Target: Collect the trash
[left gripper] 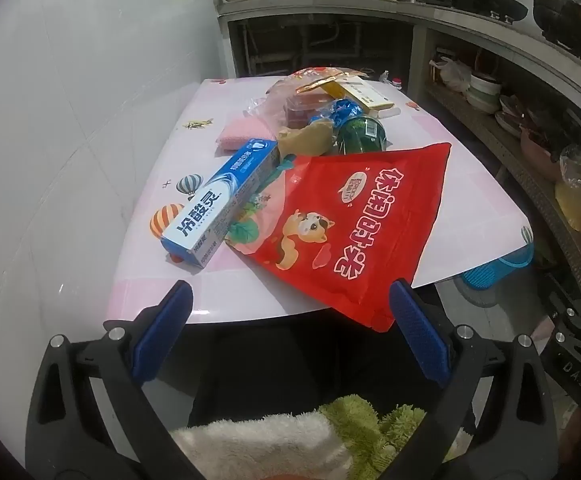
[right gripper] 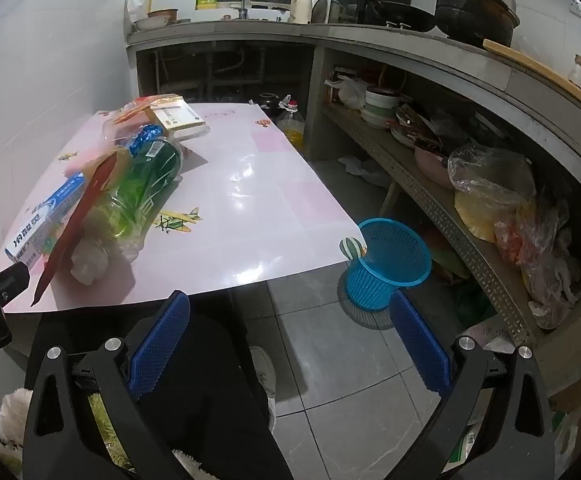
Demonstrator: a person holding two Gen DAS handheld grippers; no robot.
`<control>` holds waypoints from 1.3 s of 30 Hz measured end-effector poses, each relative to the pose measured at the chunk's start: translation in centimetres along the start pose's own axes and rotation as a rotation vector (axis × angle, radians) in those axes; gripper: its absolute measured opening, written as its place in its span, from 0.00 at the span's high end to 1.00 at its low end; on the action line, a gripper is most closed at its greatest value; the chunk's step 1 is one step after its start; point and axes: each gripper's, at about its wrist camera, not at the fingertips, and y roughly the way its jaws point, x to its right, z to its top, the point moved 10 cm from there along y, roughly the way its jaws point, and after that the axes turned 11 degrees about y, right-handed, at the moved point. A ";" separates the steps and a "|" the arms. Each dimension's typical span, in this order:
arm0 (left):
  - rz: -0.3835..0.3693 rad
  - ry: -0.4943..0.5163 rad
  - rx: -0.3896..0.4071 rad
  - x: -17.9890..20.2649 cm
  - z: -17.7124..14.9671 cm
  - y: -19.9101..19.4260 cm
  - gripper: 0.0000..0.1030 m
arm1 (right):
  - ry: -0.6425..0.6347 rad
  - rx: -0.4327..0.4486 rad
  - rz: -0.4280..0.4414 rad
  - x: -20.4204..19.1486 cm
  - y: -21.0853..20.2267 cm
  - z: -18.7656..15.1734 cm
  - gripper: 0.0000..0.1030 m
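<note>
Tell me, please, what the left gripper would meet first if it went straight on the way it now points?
Most likely the red snack bag, whose near corner overhangs the table edge just ahead of the open left gripper. Depth is hard to judge through the fisheye.

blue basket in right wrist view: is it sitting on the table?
No, the blue basket stands on the tiled floor beside the corner of the table, below its top.

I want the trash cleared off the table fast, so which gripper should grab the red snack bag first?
Probably the left gripper: its open jaws point at the red snack bag overhanging the near table edge. The right gripper faces the blue basket instead.
</note>
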 end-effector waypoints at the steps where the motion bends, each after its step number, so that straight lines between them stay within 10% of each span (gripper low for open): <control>1: 0.000 -0.001 0.002 0.0 0.0 0.0 0.08 | -0.002 -0.003 -0.003 0.0 0.0 0.0 0.06; 39: -0.005 -0.012 -0.018 -0.4 -0.6 0.9 0.08 | 0.004 -0.007 -0.004 -0.2 0.3 -0.2 0.06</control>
